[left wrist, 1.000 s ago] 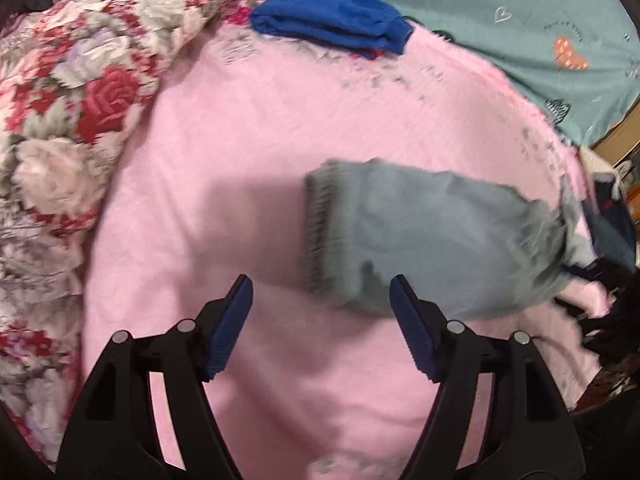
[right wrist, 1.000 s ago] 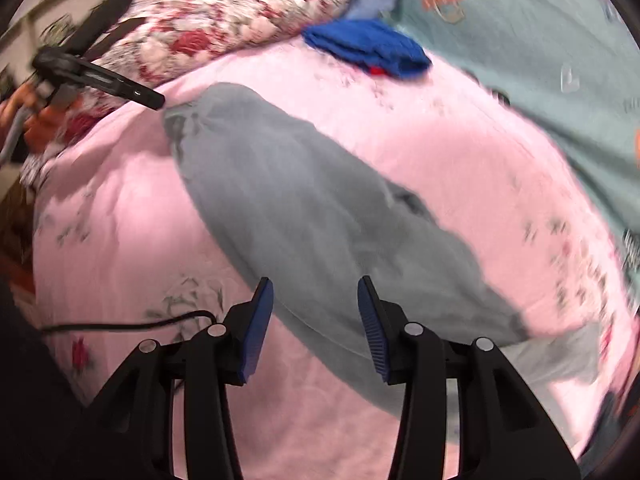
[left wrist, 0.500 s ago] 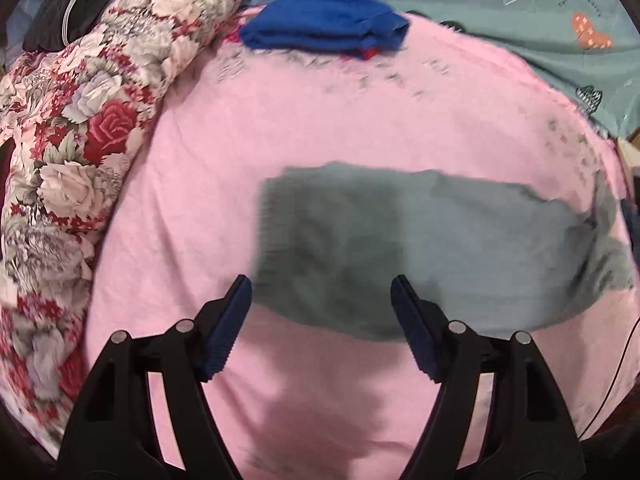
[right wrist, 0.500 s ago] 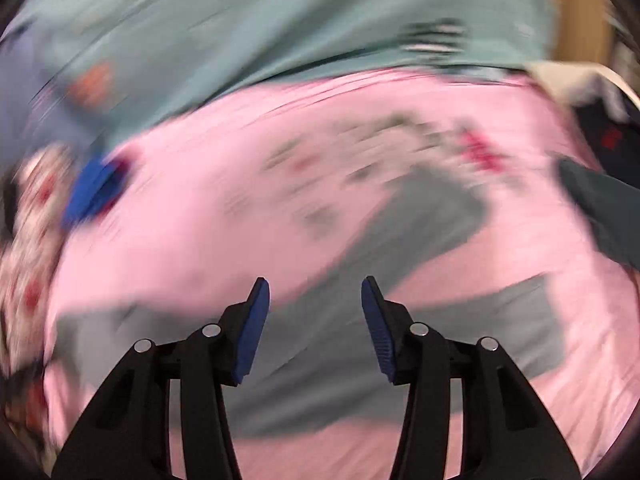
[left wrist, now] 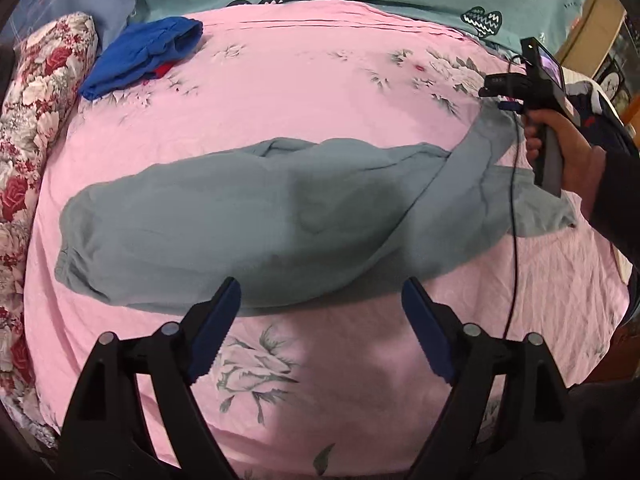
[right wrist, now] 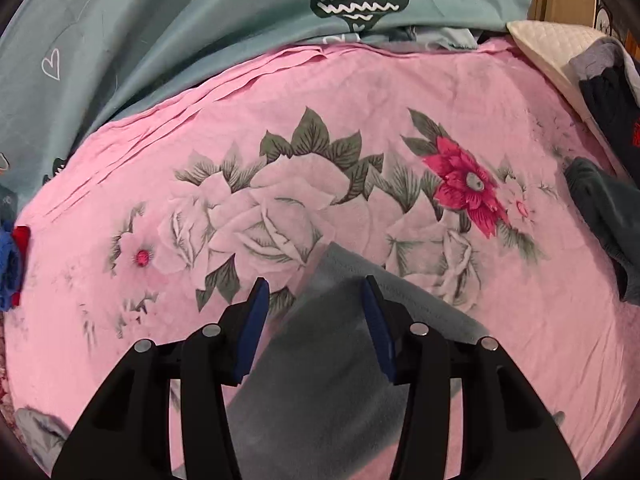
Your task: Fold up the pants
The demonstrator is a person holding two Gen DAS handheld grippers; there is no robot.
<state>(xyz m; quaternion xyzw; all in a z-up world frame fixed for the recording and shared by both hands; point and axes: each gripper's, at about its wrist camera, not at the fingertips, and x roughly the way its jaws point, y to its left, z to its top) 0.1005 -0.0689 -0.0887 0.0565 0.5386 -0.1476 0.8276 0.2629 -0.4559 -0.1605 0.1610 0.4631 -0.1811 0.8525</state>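
One pair of grey pants (left wrist: 248,216), one folded blue garment (left wrist: 140,56) at upper left, one floral quilt roll (left wrist: 36,120), one pink sheet (left wrist: 304,80) and two grippers (left wrist: 320,328) (right wrist: 314,316) are counted.

From my right wrist view, the crumpled grey-blue cotton pants (right wrist: 332,380) run off the near edge, their waistband unseen. The dark navy garment (right wrist: 608,216) is cut off at right. In my left view, the person's dark sleeve (left wrist: 616,196) leaves the frame.
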